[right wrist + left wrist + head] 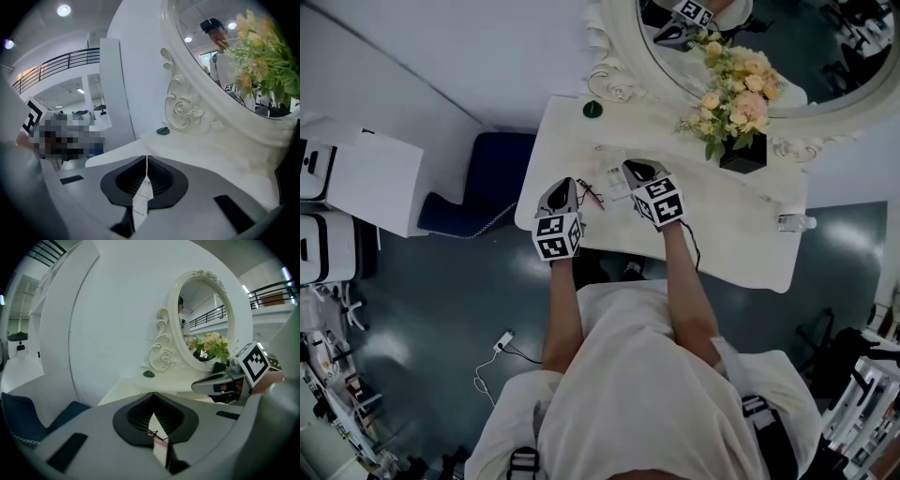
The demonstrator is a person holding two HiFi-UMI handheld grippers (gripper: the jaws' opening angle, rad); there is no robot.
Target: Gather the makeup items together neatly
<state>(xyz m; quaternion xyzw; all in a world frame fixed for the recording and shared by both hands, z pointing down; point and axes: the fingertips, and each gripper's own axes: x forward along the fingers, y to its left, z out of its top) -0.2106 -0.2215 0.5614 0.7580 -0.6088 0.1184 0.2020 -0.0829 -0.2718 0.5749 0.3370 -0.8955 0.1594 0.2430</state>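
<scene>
A person in a white top leans over a white vanity counter (741, 234), a gripper in each hand, both working near its front-left corner. The left gripper (565, 185) hangs at the left edge with its marker cube out past the front edge. Its jaws are clenched at the tips. A pale flat piece (159, 446) with a dark wiry bit shows in the slit behind them, though no view shows whether it is clamped or lies below. The right gripper (637, 170) sits further in from the front edge, jaws pinched tight on a thin white printed slip (140, 197).

Between the two tools, on the counter, lie a thin dark stick (591, 194) and a pale packet (616, 187), close together. A small green round item (593, 109) sits alone at the back-left corner, by the scrollwork of the oval mirror (787, 112). A small clear bottle (795, 222) rests at the right edge, well apart from the rest.

The back edge is crowded by the mirror frame and a bouquet (736, 89) in a black vase (742, 155). The front right stretch of the counter lies bare between the right gripper and the bottle. A blue chair (492, 183) stands just beside the left edge.
</scene>
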